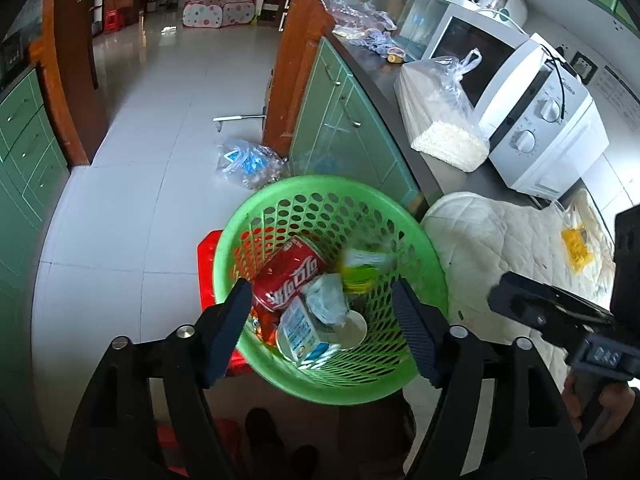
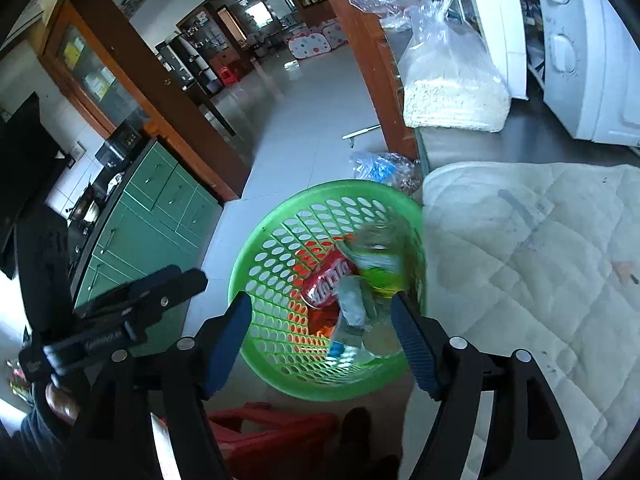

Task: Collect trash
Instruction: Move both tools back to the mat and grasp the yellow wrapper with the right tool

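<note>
Left gripper (image 1: 322, 322): jaws spread wide, nothing between the pads, poised over green basket (image 1: 256, 216); right gripper (image 2: 322, 334): likewise parted and empty, above the same basket; basket contents: red can (image 1: 290, 278), white carton (image 1: 298, 330), crumpled tissue (image 1: 326, 298), blurred green-labelled bottle (image 1: 366, 266); basket rests on red stool (image 1: 206, 258), beside quilted cloth (image 1: 500, 240).
</note>
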